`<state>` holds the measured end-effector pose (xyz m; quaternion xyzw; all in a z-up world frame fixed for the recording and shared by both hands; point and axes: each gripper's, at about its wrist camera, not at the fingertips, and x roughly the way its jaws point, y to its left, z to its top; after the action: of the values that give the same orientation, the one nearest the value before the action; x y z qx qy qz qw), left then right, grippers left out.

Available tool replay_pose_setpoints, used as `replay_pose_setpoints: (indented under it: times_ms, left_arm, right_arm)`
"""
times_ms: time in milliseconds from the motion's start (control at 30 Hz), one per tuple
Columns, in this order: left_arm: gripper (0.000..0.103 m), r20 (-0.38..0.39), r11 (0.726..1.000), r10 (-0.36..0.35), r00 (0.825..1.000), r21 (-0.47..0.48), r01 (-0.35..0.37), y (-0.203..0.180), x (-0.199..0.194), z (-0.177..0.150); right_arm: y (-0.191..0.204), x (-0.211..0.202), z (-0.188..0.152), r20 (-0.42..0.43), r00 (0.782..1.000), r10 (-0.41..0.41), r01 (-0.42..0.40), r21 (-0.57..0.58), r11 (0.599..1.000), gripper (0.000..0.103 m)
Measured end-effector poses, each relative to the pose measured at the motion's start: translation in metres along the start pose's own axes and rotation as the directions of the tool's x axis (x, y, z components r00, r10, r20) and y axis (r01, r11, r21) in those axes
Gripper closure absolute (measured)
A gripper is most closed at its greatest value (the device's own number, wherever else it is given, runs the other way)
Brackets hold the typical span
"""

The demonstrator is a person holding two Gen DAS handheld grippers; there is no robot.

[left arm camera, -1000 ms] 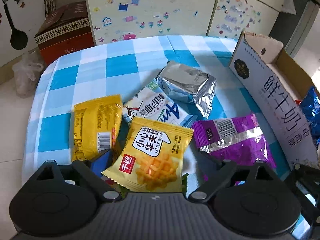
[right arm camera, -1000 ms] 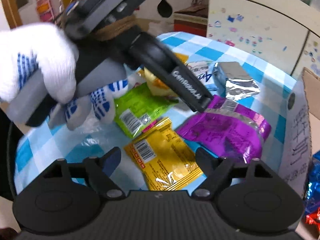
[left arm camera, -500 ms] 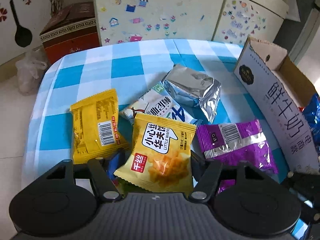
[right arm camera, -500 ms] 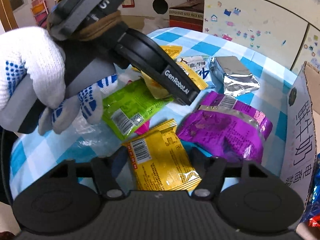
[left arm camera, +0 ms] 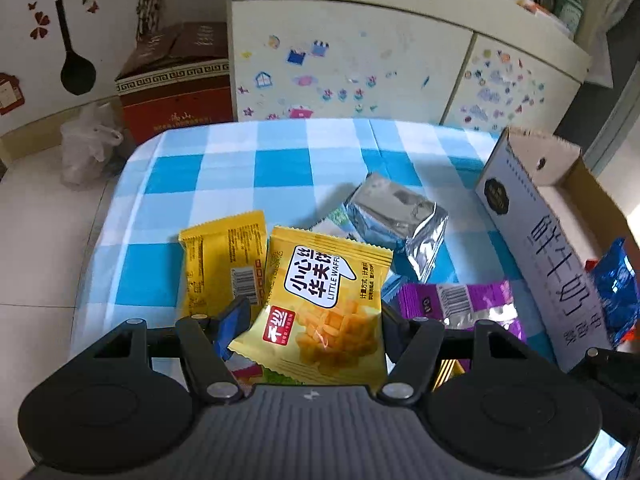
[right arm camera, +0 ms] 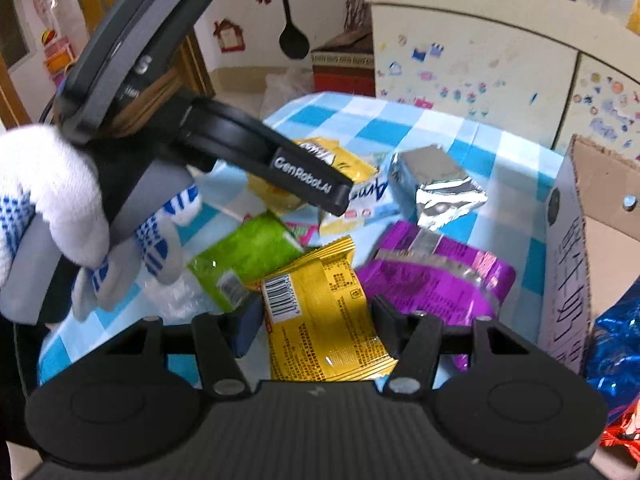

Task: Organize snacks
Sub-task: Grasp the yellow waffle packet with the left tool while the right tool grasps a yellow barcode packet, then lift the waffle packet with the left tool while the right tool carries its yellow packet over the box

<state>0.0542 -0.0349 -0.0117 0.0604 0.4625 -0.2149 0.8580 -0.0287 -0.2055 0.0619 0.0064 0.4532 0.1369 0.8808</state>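
Left gripper (left arm camera: pixel 312 322) clamps the waffle packet (left arm camera: pixel 326 304); right gripper (right arm camera: pixel 316 326), jaws just closing, clamps a yellow packet (right arm camera: pixel 320 320). Carton (left arm camera: pixel 548 240) at right holds few snacks; several packets remain on the table (left arm camera: pixel 224 168).

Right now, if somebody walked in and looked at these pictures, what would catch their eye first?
Probably the yellow waffle packet held in the left gripper, lifted above the blue checked tablecloth. Next, the right gripper holds another yellow packet, beside a shiny purple packet. An open cardboard box stands at the table's right edge.
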Motion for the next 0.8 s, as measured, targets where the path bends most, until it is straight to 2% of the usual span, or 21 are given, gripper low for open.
replay_pose_setpoints:
  times_ms: [400,800]
  left_arm:
    - [0.032,0.064,1.000,0.003,0.998,-0.009,-0.002,-0.009,-0.033,0.010]
    - [0.032,0.112,1.000,0.011,0.994,0.001,-0.011,-0.017,-0.060,0.013]
  right_arm:
    - [-0.002,-0.034,0.017,0.105,0.994,-0.037,0.033,0.039,0.999,0.043]
    - [-0.011,-0.068,0.025,0.175,0.981,-0.085,0.070,0.093,0.993,0.043]
